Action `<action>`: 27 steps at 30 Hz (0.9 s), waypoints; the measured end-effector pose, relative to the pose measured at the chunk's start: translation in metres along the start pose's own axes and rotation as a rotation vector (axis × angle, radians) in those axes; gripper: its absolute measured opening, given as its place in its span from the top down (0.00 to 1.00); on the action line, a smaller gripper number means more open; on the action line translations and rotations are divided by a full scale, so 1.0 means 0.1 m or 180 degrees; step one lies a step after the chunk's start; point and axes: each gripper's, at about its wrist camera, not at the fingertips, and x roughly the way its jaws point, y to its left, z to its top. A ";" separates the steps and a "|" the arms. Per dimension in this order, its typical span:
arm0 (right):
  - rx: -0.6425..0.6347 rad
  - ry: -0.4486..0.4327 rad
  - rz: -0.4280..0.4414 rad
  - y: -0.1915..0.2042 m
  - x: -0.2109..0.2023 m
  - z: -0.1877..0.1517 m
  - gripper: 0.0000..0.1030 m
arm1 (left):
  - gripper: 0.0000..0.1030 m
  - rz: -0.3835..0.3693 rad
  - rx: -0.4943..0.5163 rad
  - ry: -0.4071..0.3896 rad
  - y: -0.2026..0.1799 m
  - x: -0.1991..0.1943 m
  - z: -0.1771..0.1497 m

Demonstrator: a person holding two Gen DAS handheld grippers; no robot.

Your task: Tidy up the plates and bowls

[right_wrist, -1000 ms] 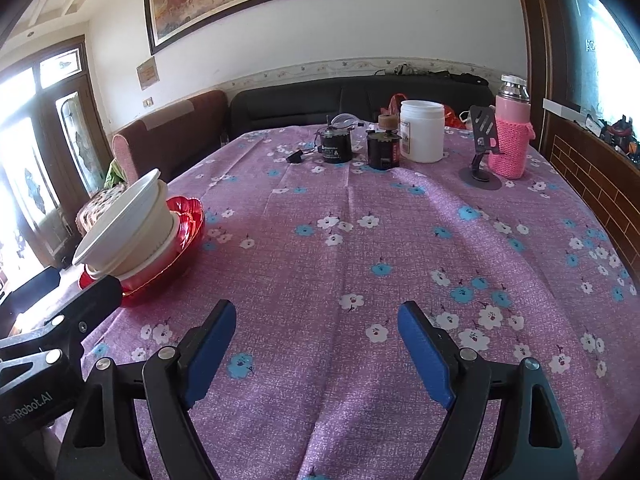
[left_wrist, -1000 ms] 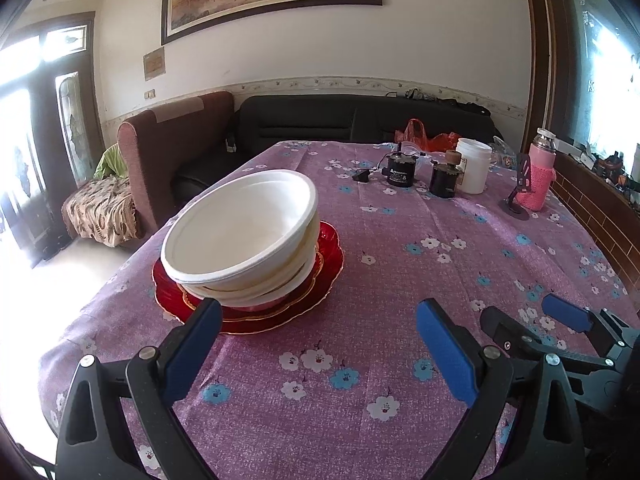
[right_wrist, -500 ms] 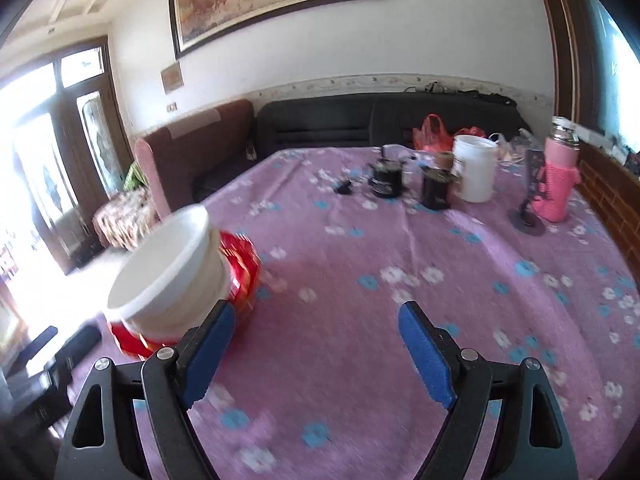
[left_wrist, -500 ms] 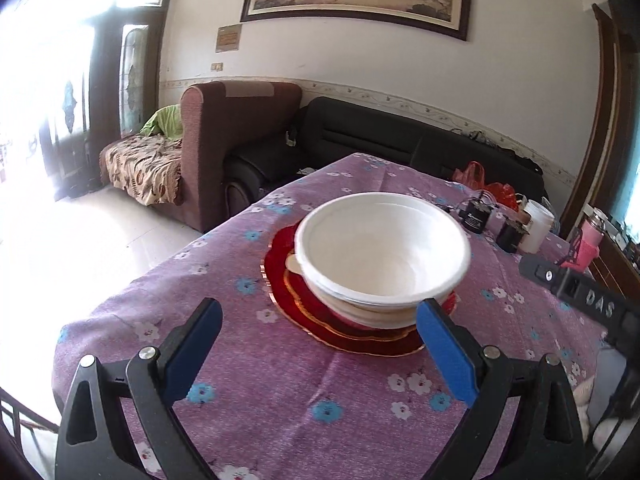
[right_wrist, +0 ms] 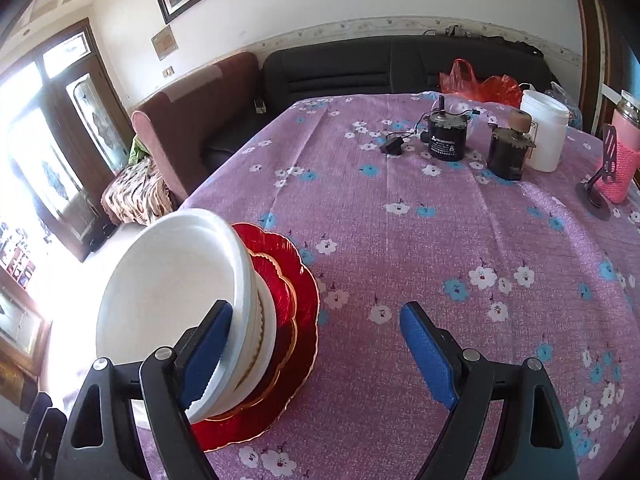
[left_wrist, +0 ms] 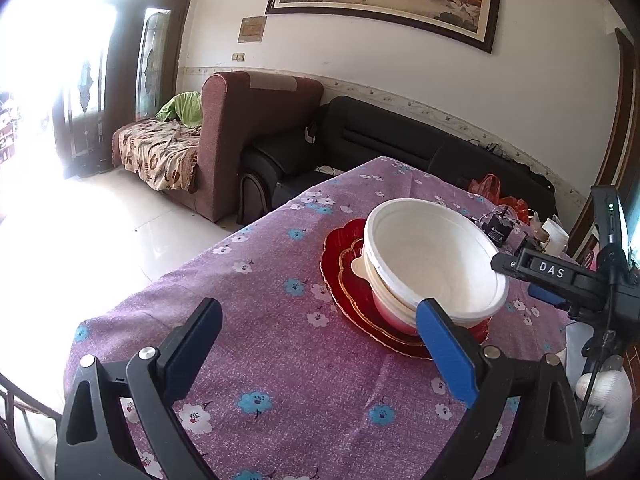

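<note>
**Bowls stacked on red plates, both grippers spread**

A stack of white bowls point(left_wrist: 436, 258) sits on red plates point(left_wrist: 344, 280) near the corner of a table point(left_wrist: 280, 360) covered in a purple flowered cloth. The top bowl is the widest; smaller bowls nest under it, and the scalloped, gold-edged plates lie beneath, a smaller one on a larger one.

The left gripper point(left_wrist: 320, 344) hangs low over the cloth with its jaws spread wide and nothing between them. Its right finger stands just in front of the stack's near rim; whether it touches cannot be told.

The right gripper point(right_wrist: 316, 348) is also spread wide. Its left finger point(right_wrist: 208, 352) lies against or just in front of the top bowl's rim point(right_wrist: 168, 292); contact cannot be confirmed. Its right finger is over bare cloth, well apart from the plates point(right_wrist: 296, 320).

At the far end of the table stand two small motors point(right_wrist: 444, 140), a white tub point(right_wrist: 546, 136), a pink bottle point(right_wrist: 624, 160) and a phone stand point(right_wrist: 600, 176). Behind are a black sofa point(left_wrist: 380, 140) and a brown armchair point(left_wrist: 248, 132).
</note>
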 end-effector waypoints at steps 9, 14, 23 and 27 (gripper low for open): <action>-0.0101 -0.0701 -0.0112 -0.07 -0.82 -0.36 0.10 | 0.00 0.0241 0.0217 -0.1046 -0.24 -0.66 0.03; -0.0392 -0.0588 -0.0075 0.08 -0.88 -0.68 0.09 | 0.00 -0.0055 0.0481 -0.0237 -0.66 -0.27 0.11; -0.0388 -0.0337 0.0053 0.06 -0.75 -0.96 0.09 | 0.00 -0.0172 0.0442 0.0133 -0.82 -0.06 0.02; -0.0482 -0.0308 0.0100 0.13 -0.74 -1.02 0.09 | 0.00 -0.0204 0.0282 0.0308 -0.79 0.05 0.03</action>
